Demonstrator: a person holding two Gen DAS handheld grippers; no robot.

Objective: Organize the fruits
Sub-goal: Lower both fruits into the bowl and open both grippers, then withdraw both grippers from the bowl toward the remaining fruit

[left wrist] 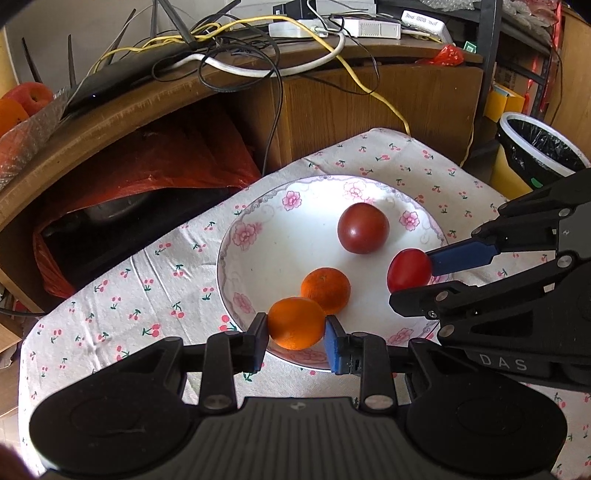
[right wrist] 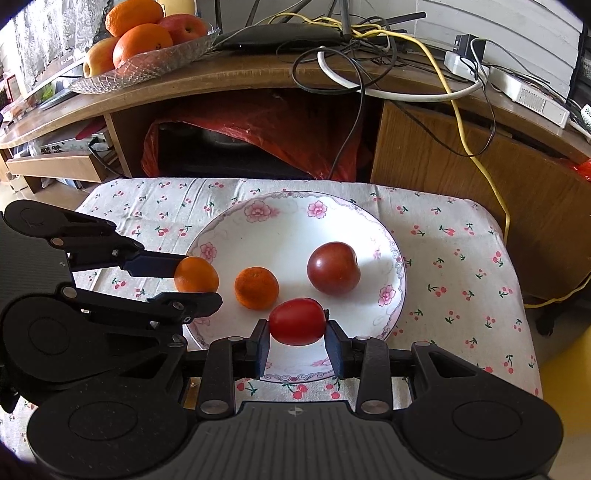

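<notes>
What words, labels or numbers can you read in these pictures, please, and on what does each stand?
"DAS": raised letters on the body of the right hand-held gripper.
White label on the shelf device: handwritten marks, too blurred to read.
Small panel beside the glass fruit dish: print too small to read.

Left wrist view: raised letters "DAS" on the black body of the right gripper [left wrist: 412, 275], at about 4 o'clock in the frame.

White label [left wrist: 423, 18] on a device on the wooden desk [left wrist: 332, 74], at about 1 o'clock: handwritten marks, possibly digits, too blurred to read for certain.

Right wrist view: no legible text; a small cross-shaped mark sits on the gripper housing at 6 o'clock.
</notes>
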